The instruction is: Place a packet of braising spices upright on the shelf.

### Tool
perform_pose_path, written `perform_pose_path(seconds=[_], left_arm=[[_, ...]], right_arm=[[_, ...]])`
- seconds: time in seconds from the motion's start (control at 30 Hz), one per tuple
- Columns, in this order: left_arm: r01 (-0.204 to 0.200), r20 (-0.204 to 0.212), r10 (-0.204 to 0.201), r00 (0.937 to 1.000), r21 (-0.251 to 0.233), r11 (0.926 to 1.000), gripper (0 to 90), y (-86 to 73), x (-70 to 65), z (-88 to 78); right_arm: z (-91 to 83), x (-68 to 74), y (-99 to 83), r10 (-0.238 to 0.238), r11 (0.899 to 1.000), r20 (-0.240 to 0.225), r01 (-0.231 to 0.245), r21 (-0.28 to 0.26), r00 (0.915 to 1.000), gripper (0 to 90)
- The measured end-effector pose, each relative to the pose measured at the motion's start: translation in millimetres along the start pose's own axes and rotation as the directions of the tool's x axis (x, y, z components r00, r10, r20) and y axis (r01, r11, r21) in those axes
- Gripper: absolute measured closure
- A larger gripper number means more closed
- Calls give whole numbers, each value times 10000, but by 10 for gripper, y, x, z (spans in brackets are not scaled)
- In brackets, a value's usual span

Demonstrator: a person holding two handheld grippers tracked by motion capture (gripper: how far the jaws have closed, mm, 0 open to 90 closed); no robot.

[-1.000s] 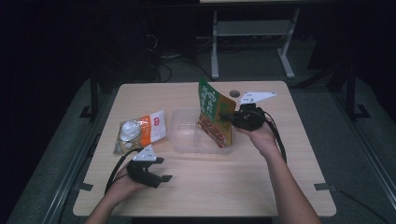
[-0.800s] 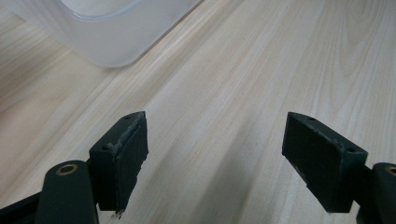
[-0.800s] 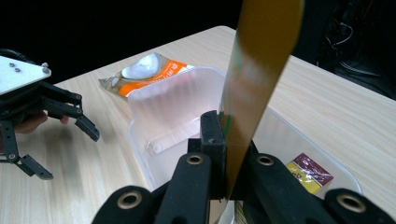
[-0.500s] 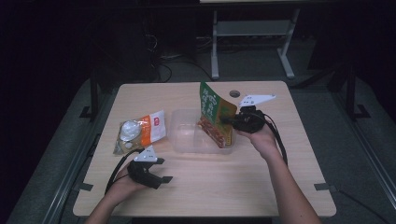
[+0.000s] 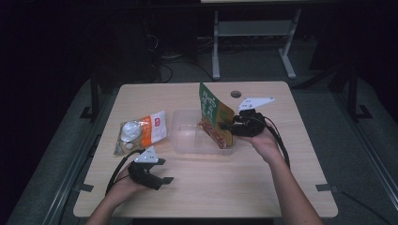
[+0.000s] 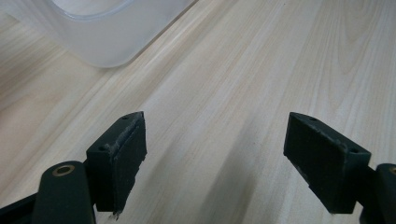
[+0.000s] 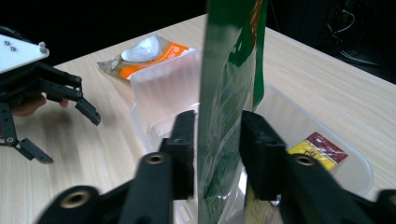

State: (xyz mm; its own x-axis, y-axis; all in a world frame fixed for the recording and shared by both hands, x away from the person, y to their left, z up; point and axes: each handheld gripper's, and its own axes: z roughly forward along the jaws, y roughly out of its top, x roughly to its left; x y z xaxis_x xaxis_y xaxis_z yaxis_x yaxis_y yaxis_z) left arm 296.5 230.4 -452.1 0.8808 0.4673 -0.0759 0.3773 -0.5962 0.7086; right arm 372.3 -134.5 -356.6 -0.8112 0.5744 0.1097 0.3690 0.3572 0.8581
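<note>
At the left of the wooden table lay an orange-and-clear snack packet, flat, well apart from the work. Just in front of it the person's left hand rested on the tabletop with the left gripper. In the left gripper view its jaws stood wide apart over bare wood, nothing between them, and a corner of the clear plastic container showed beyond them.

That clear plastic container sat near the middle of the table, just right of the orange packet. At its right end a green snack bag stood on edge, its lower end down inside the container and its top tilted up and away. A small red-and-yellow packet lay on the container's floor.

The right gripper reached in from the right, held in the right hand. Its jaws had just been opening. In the right gripper view the green snack bag stood between the two pads, with a narrow gap showing on either side, so they flanked the bag rather than squeezed it.
</note>
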Motion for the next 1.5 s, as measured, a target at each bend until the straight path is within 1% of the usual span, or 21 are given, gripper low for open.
perform_pose_path(seconds=[0.13,0.23,0.33,0.43,0.5,0.63,0.7,0.9,0.93,0.97,1.0,1.07,1.13,1.23,1.3,1.33,1.37,1.4,1.43,1.47,1.5], left_arm=[[7,-5,-7,10000,-21,10000,204,-1,0,2],[23,-13,-24,10000,-48,10000,203,-1,-3,-1],[14,-36,-14,10000,-54,10000,202,1,-2,-9],[72,68,-71,10000,-161,9998,199,-1,0,-13],[22,149,-19,9999,-146,9999,191,0,13,-23],[134,222,-128,9997,-286,9995,186,2,25,-34],[118,204,-113,9997,-280,9995,186,2,22,-35],[-34,134,37,9999,-213,9998,188,3,7,-48],[6,153,-2,9999,-247,9997,188,4,7,-51],[-100,118,102,9999,-186,9998,189,7,17,-63],[-137,109,139,9998,-186,9997,190,9,23,-69],[-52,125,55,9999,-263,9996,202,11,24,-86],[-32,138,35,9999,-251,9997,208,12,26,-104],[-175,70,175,9998,-40,9998,213,10,40,-144],[-56,78,55,10000,24,10000,221,9,43,-170],[-89,-25,89,10000,88,9999,224,12,56,-201],[-89,-25,89,10000,88,9999,244,12,56,-201],[28,-108,-27,9999,66,10000,249,14,69,-247],[28,-108,-27,9999,66,10000,257,14,69,-247],[81,-235,-81,9997,-3,10000,289,19,99,-313],[81,-235,-81,9997,-3,10000,310,19,99,-313]], right_arm=[[1,36,0,-41,9999,-45,41,144,10000,518],[8,73,-1,-141,9996,121,138,239,9998,438],[-2,112,1,-178,9993,436,163,343,9989,377],[-27,127,-21,-220,9993,512,204,317,9984,365],[-55,137,-60,-101,9997,611,86,238,9981,358],[-108,176,-170,-90,9991,762,59,415,9971,339],[-133,198,-228,12,9990,697,-44,455,9976,330],[-188,291,-378,-64,9979,804,12,653,9967,319],[-210,309,-406,-122,9975,813,65,699,9966,318],[-225,328,-428,-73,9975,809,15,709,9967,316],[-242,342,-450,-92,9973,780,34,732,9969,315],[-267,365,-499,-196,9970,678,145,754,9975,315],[-291,404,-555,-121,9967,548,76,810,9984,312],[-303,479,-660,-239,9952,355,204,956,9991,303],[-303,529,-736,-347,9939,195,325,1054,9992,292],[-308,556,-772,-337,9932,154,318,1119,9993,290],[-308,585,-827,-341,9925,64,331,1179,9994,284],[-309,603,-851,-324,9920,16,320,1219,9995,286],[-309,603,-851,-324,9920,16,320,1219,9995,286],[-308,650,-907,-287,9904,-247,318,1348,9993,286],[-308,650,-907,-287,9904,-247,318,1348,9993,286]])
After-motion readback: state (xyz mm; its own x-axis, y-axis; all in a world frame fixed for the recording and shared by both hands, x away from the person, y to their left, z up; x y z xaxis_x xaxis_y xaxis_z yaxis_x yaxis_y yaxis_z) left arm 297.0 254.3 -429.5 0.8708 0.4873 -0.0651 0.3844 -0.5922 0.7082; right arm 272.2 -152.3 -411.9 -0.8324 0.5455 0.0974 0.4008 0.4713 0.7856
